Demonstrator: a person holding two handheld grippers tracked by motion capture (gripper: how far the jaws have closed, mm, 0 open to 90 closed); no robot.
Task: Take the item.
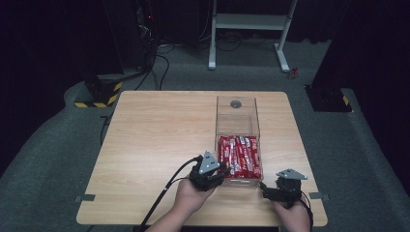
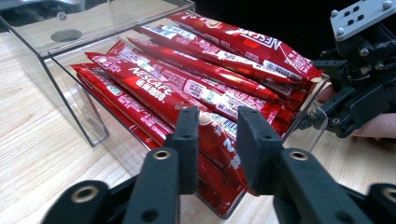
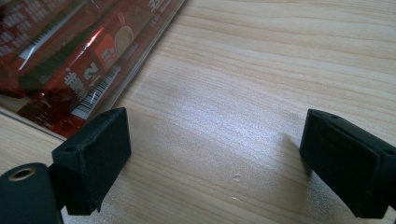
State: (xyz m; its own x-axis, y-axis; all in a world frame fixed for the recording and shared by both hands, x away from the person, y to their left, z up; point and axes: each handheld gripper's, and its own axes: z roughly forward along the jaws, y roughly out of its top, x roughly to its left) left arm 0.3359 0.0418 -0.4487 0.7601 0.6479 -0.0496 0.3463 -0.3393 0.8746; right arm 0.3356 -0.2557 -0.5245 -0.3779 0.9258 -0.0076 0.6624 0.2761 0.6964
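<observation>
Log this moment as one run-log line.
left hand-held gripper: jaws astride a red coffee stick, contact unclear | right hand-held gripper: open, empty | clear box: full

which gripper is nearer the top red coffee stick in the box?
Left. The left gripper has its jaws on either side of the top red coffee stick. The right gripper sits on the table outside the clear box, jaws wide open.

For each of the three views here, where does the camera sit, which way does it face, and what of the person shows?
High view: above the person's side, looking forward and down on the wooden table; both forearms, the left gripper and right gripper show.
Left gripper view: rides the left gripper, facing the red coffee sachets in the clear box; one sachet lies between its jaws.
Right gripper view: rides the right gripper, jaws wide, facing down at bare tabletop.
Shared: all three show the sachets.
</observation>
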